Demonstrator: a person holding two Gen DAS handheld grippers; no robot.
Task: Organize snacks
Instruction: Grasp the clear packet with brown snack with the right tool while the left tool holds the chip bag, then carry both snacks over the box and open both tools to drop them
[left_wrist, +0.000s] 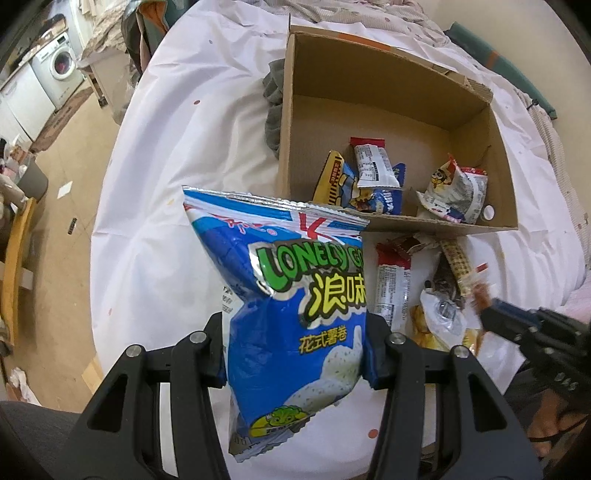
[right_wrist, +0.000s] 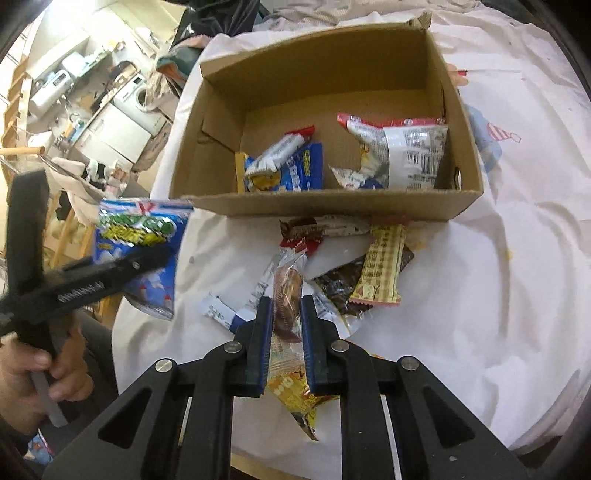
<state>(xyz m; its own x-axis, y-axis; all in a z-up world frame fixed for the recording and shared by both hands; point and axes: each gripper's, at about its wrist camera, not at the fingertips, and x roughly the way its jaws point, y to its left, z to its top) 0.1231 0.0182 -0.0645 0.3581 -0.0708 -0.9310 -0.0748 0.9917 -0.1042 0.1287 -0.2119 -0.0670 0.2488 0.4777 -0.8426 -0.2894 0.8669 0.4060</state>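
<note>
Blue potato-snack bag (left_wrist: 295, 317) sat clamped in our left gripper (left_wrist: 295, 354), at seven o'clock from the cardboard box (left_wrist: 439, 225); our right gripper (right_wrist: 287, 317) pinched a clear-wrapped pastry (right_wrist: 287, 291).

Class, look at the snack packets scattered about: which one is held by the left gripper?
The big blue chip bag, clamped upright in the left gripper. The right gripper holds a slim clear-wrapped snack.

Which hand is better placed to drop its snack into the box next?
Left, probably: the left gripper holds the blue chip bag right at the cardboard box rim.
</note>
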